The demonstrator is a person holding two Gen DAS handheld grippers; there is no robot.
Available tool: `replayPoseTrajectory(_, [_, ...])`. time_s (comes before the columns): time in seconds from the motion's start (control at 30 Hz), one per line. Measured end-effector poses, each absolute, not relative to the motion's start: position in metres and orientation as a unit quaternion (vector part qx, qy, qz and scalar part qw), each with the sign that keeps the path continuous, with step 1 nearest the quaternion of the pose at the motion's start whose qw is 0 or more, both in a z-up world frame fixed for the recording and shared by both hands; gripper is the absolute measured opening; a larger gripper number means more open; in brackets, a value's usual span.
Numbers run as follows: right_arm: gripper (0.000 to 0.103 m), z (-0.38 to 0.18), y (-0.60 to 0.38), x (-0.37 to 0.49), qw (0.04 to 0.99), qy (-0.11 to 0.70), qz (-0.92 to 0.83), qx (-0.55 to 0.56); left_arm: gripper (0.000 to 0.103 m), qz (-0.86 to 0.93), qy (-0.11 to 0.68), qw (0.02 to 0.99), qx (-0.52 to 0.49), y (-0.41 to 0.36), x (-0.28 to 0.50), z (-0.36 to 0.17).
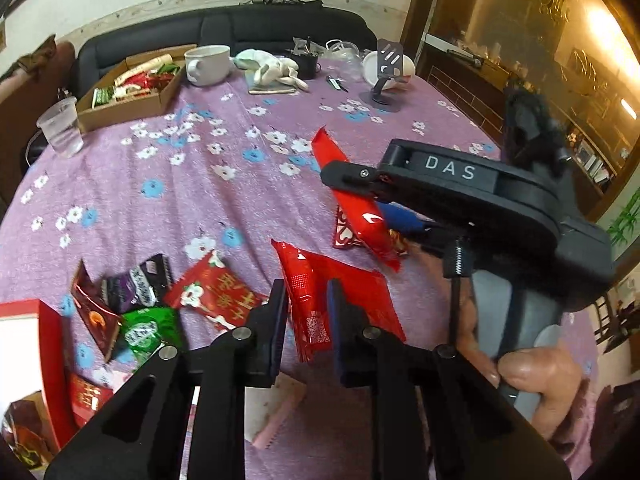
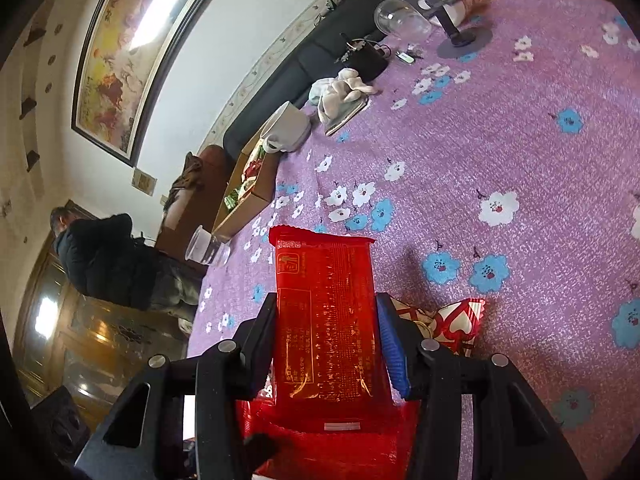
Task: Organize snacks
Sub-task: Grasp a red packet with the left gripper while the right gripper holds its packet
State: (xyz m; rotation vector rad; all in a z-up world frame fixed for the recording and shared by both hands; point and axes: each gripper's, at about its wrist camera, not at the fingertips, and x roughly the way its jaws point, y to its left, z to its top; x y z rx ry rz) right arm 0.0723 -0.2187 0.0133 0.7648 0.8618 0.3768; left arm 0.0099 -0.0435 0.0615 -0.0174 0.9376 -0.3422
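My left gripper (image 1: 307, 286) is shut on a small red snack packet (image 1: 306, 312) and holds it just above the flowered purple tablecloth (image 1: 180, 184). A second flat red packet (image 1: 360, 300) lies under it. To the right, my right gripper (image 1: 368, 200) is shut on a long red packet (image 1: 352, 196). In the right wrist view that packet (image 2: 324, 320) stands upright between the fingers of the right gripper (image 2: 326, 304). A heart-patterned packet (image 2: 456, 320) lies beside it. Several loose snacks (image 1: 148, 300) lie at the near left.
A cardboard box (image 1: 96, 114) with snacks in it stands at the far left. Beside it are a plastic cup (image 1: 62, 126) and a white mug (image 1: 208, 64). A phone stand (image 1: 386, 76) stands at the back and a red box (image 1: 48, 352) at the near left. A person (image 2: 104, 256) stands beyond the table.
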Motion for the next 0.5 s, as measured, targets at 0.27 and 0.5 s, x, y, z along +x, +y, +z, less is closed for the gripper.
replayPoseTrajectory(0.27, [0.047, -0.008, -0.237, 0.080, 0.772, 0.404, 0.202, 0.447, 0.021, -0.211, 0.476, 0.853, -0.023, -0.064, 0.009, 0.051])
replayPoseTrajectory(0.5, [0.047, -0.017, -0.254, 0.085, 0.735, 0.407, 0.210, 0.499, 0.013, -0.216, 0.464, 0.858, -0.030, -0.067, 0.011, 0.051])
